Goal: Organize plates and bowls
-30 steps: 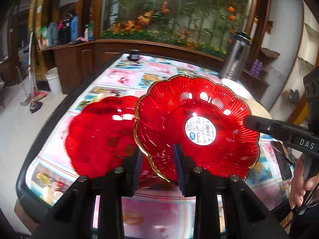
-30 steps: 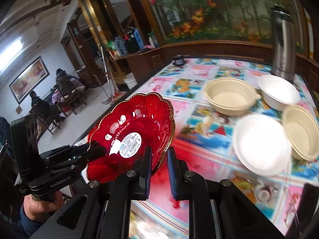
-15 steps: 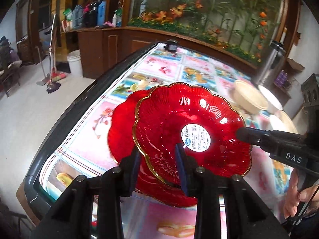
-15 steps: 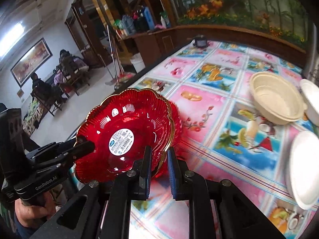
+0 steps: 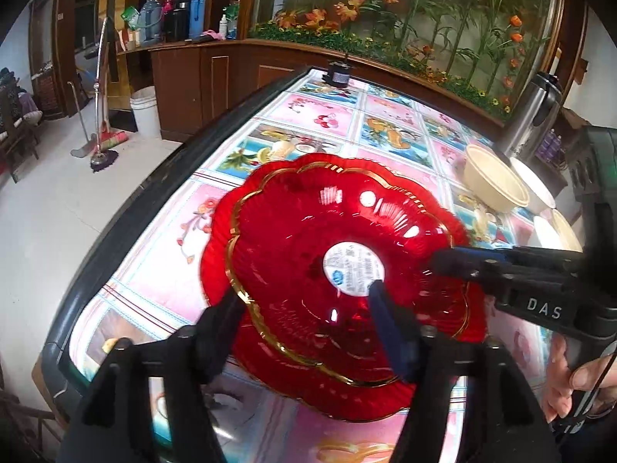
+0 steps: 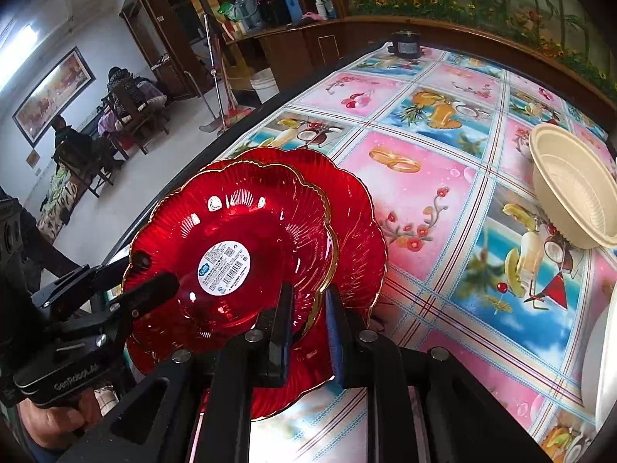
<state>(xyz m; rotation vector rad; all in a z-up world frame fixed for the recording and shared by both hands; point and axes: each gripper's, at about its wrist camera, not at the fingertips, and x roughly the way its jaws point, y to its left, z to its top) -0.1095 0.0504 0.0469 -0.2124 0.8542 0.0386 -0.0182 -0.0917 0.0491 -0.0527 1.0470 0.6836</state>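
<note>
Between the black fingers (image 6: 281, 332) sits a glossy ruby-red scalloped glass plate (image 6: 231, 216) with a thin gold rim and a white barcode sticker (image 6: 224, 267) (blue logo). Beyond them, the glossy tablecloth (image 6: 432, 193) shows pink and blue fruit-print squares, and a ribbed cream plastic bowl (image 6: 570, 200).

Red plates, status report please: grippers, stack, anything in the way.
Left gripper opening, pads off the rim. Right gripper pinching the top red plate, now over the lower red plate. Cream bowl well clear.
</note>
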